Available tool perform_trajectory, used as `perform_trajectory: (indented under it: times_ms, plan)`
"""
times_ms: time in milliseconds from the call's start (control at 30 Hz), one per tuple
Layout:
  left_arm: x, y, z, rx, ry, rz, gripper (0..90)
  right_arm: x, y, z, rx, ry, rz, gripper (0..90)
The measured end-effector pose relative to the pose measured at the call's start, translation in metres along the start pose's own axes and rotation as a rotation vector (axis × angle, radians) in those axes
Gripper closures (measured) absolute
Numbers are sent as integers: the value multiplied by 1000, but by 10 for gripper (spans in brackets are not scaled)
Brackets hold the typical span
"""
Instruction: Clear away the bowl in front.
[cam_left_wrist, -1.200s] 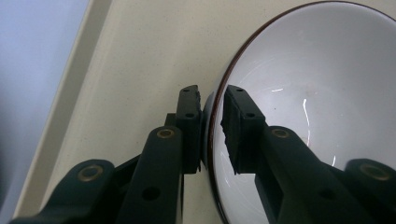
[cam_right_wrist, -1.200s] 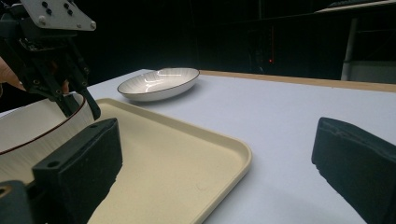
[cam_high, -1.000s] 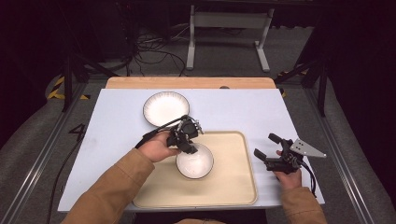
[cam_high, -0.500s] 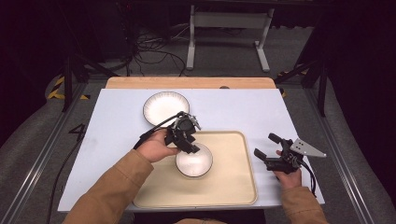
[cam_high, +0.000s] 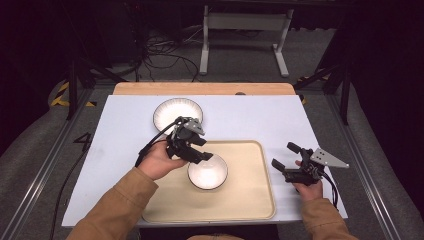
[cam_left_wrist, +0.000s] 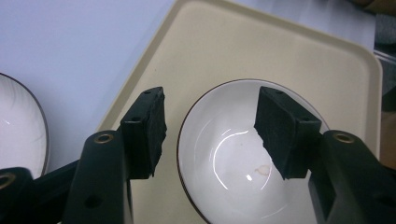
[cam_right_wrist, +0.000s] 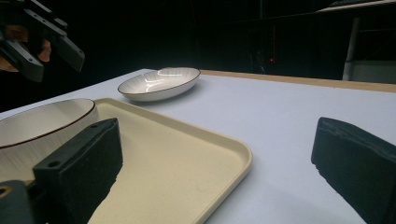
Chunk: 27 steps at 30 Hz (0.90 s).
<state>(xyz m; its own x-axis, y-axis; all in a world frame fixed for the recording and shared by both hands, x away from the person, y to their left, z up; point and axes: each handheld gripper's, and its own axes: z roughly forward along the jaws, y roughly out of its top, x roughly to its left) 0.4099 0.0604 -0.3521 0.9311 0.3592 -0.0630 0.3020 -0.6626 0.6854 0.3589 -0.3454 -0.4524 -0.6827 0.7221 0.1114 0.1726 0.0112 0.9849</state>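
Now, entries ordered from the near edge of the table to the far edge.

Near edge: two tan sleeves come in from the bottom of the high view, each hand holding a black two-jaw gripper.

Tray: flat beige plastic tray with rounded corners (cam_high: 250, 200), lying on the white table top (cam_high: 125, 150) at its near edge, a little right of the middle.

Right gripper (cam_high: 287, 157): held above the table top just off the tray's right edge, well apart from the bowl. Jaws stand wide apart with nothing between them; in the right gripper view the tray's corner and bare table lie between the pads.

Bowl: round white ceramic bowl with a thin dark rim (cam_high: 207, 171), standing upright on the tray near its far left corner. Inside is bare apart from a faint mark on the bottom, seen in the left gripper view (cam_left_wrist: 243, 154).

Left gripper (cam_high: 202, 150): hovering over the bowl's left rim, pointing down. Jaws have just been opening; they now stand apart, the pads (cam_left_wrist: 149, 130) clear of the rim, one over the tray beside the bowl and one over the bowl's inside. Nothing gripped.

Plate: shallow white ribbed plate with a dark rim (cam_high: 172, 111), on the table top beyond the tray's far left corner, near the far edge, apart from the tray.

Far edge: strip of bare light wood (cam_high: 200, 88) along the table's far side.
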Motion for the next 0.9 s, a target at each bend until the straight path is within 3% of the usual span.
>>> perform_trajectory:
  times_ms: [300, 567, 733, 900]
  plan:
    - [-6, -20, -26, -153, 30, -43, 389, 0, 0, 1, 5, 10, -2, 25]
    - [-9, -39, -41, -237, 54, -54, 342, 1, 0, 1, 6, 12, -3, 25]
    - [-11, -56, -54, -341, 92, -40, 318, 1, 0, 1, 7, 9, -3, 24]
    - [-13, -69, -62, -394, 121, -55, 272, 1, 0, 1, 8, 9, -5, 24]
